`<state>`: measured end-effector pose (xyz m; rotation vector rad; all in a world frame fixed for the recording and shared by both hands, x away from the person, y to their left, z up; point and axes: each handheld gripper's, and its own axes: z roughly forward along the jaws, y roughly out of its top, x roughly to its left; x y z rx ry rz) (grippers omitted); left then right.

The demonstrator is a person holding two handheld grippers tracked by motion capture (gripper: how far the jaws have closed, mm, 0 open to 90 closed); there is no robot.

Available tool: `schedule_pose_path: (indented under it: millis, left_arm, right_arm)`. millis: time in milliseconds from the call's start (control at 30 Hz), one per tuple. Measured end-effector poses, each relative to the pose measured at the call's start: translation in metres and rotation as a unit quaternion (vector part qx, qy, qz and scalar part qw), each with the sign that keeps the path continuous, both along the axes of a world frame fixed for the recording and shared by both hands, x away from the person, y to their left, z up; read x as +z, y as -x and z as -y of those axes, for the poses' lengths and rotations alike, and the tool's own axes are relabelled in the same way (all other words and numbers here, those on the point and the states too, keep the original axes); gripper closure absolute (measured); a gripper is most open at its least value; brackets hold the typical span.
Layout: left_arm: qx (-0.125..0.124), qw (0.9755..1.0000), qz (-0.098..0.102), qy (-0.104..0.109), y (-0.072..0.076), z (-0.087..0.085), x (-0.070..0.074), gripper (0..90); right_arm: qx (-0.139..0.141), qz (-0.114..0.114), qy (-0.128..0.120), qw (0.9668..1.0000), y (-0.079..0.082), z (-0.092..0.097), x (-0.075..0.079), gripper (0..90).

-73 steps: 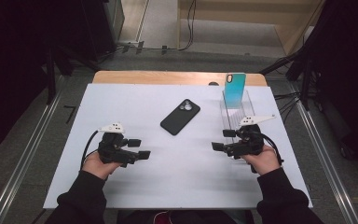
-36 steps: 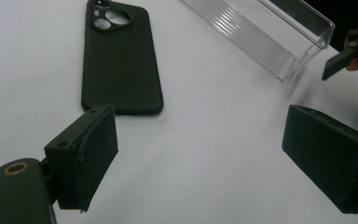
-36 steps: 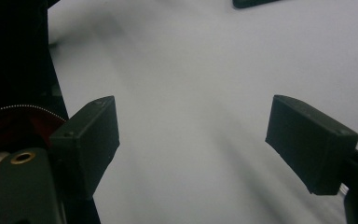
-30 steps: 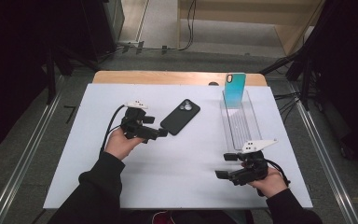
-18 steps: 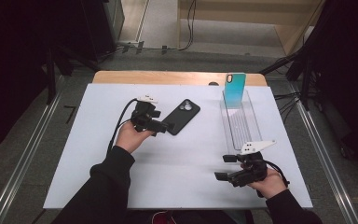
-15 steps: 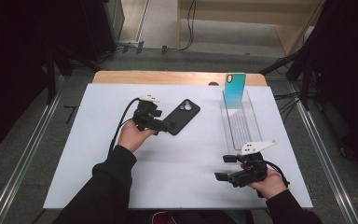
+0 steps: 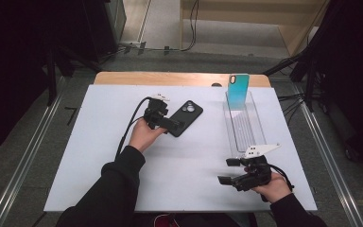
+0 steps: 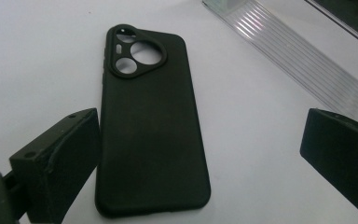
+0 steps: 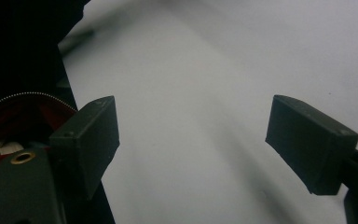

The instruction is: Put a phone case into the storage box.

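Note:
A black phone case point(image 7: 187, 115) lies back up on the white table point(image 7: 99, 156), camera cut-out at its far end. My left gripper point(image 7: 176, 125) is at its near end. In the left gripper view the case point(image 8: 149, 126) lies between the wide-apart jaws of my left gripper point(image 8: 203, 149); they have just been opening and the pads do not press on it. The left pad stands beside the case's left edge. My right gripper point(image 7: 227, 171) rests low near the table's front right, open, with bare table between its jaws point(image 9: 196, 140).
A clear ribbed tray point(image 7: 246, 127) lies lengthwise at the right, with a teal phone case point(image 7: 238, 91) standing upright at its far end. The tray's edge point(image 8: 298, 51) shows just beyond the black case. A red zipped item point(image 9: 9, 116) sits off the table's near edge.
My left hand has travelled from the left front of the table to the black case and its jaws now straddle the case's near end. The right hand drew back toward the front edge earlier, then stayed still.

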<state>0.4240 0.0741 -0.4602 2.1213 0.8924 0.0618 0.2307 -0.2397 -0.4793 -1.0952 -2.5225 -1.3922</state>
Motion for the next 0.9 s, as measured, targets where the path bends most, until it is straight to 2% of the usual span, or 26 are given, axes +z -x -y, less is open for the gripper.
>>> schedule_pose_path:
  millis: [433, 633, 800, 900]
  left_arm:
    - [0.013, 0.9997, 0.009, -0.017, -0.016, 0.017, -0.007, 0.0]
    - [0.017, 0.9996, 0.007, -0.021, -0.025, 0.025, -0.011, 0.0]
    - [0.02, 0.9992, 0.03, -0.015, -0.026, 0.029, -0.016, 0.0]
    - [0.014, 0.9995, 0.02, -0.021, -0.027, 0.03, -0.022, 0.0]
  right_arm:
    - [0.0, -0.002, 0.001, 1.0, -0.001, 0.0, -0.002, 15.3]
    - [-0.001, -0.002, -0.005, 1.0, -0.002, 0.001, -0.002, 15.3]
    - [-0.001, -0.001, -0.006, 1.0, -0.002, 0.001, -0.002, 15.3]
    - [-0.001, -0.002, -0.01, 0.9999, -0.003, 0.001, -0.002, 15.3]
